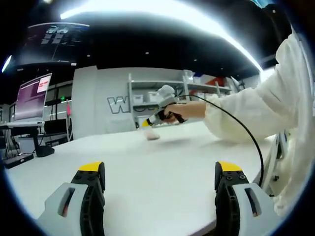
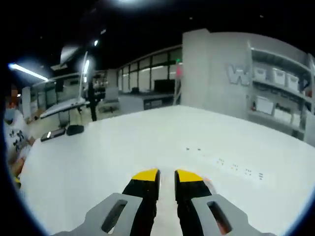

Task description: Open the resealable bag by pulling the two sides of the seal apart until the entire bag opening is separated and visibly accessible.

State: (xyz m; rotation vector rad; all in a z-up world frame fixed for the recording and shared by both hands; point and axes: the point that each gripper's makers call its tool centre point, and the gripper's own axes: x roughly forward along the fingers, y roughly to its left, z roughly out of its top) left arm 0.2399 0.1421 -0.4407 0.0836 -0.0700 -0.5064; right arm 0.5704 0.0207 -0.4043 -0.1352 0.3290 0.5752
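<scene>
Right now my left tongs [image 1: 160,178] hang wide open over bare white counter [image 1: 147,196], gripping nothing, jaws well apart and low above the surface. My right tongs [image 2: 167,177] sit nearly closed, yellow tips just a narrow gap apart; something pale pinkish peeks out beside the right tip, but I cannot tell whether it is pinched. From the left gripper view those right tongs [image 1: 147,123] reach far across the counter, tip down at a small pale thing, most likely the bag [image 1: 153,136], which lies flat on the counter. I judge the right side is taking one lip of the seal first while the left waits open to take the other. The counter's near edge runs at my right, by my sleeve [image 1: 256,113]; open surface lies between the left tongs and the bag.
</scene>
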